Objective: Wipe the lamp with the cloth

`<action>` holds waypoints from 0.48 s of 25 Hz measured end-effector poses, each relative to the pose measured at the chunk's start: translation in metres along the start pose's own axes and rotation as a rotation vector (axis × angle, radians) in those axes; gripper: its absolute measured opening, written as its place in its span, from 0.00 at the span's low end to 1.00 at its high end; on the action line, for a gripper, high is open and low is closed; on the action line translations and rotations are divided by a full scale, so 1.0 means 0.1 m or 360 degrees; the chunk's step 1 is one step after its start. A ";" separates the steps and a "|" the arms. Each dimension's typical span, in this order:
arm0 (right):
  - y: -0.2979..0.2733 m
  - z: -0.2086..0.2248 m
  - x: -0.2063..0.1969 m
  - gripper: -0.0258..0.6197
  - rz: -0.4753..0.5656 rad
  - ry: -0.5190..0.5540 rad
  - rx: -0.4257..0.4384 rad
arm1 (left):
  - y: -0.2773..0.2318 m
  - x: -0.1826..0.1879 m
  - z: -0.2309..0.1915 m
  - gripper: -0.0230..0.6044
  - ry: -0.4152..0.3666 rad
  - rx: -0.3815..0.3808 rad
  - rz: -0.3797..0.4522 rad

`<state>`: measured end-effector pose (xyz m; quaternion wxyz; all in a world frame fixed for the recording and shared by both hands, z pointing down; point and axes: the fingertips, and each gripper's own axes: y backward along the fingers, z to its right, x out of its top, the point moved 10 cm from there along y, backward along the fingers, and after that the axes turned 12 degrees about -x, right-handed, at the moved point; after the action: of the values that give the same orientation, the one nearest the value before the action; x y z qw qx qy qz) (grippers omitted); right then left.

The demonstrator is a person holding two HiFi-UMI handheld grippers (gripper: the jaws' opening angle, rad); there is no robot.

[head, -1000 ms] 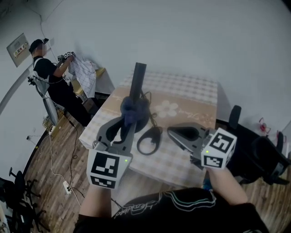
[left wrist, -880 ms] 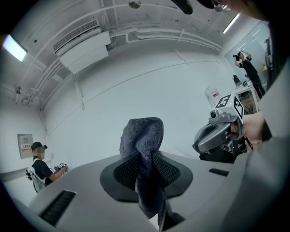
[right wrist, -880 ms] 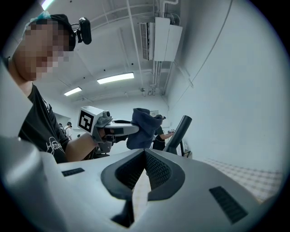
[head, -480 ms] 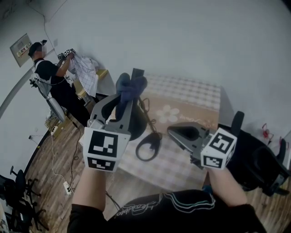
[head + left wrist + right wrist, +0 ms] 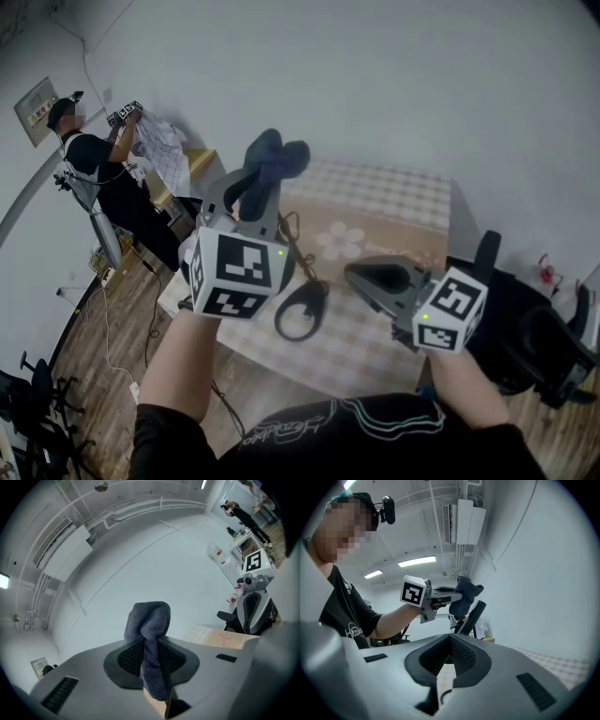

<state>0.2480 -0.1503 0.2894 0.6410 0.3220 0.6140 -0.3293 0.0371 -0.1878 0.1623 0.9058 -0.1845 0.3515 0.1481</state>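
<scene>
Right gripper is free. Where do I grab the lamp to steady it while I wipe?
Grip the lamp low on its slim stem, coming in from the right with the right gripper. The stem looks narrow and straight enough for the jaws, and the cloth in the left gripper appears near its top.

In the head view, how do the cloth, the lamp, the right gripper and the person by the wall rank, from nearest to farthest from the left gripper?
1. Cloth: pinched in the left gripper fingers, held high.
2. Lamp: on the table, close beside the cloth.
3. Right gripper: lower, to the right.
4. Person: far left, by the wall.
</scene>
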 end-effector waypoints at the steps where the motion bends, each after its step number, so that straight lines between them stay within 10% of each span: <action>1: 0.00 0.02 -0.01 0.06 -0.0001 -0.0003 -0.0005 | -0.05 0.00 0.01 0.14 -0.0023 -0.0001 -0.0016; 12: -0.04 0.14 -0.08 0.06 -0.0020 -0.0023 -0.0037 | -0.40 -0.13 0.03 0.14 -0.0130 -0.0030 -0.0136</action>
<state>0.2527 -0.1639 0.2975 0.6471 0.3083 0.6151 -0.3285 0.0455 -0.2243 0.1828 0.9231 -0.2018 0.3046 0.1201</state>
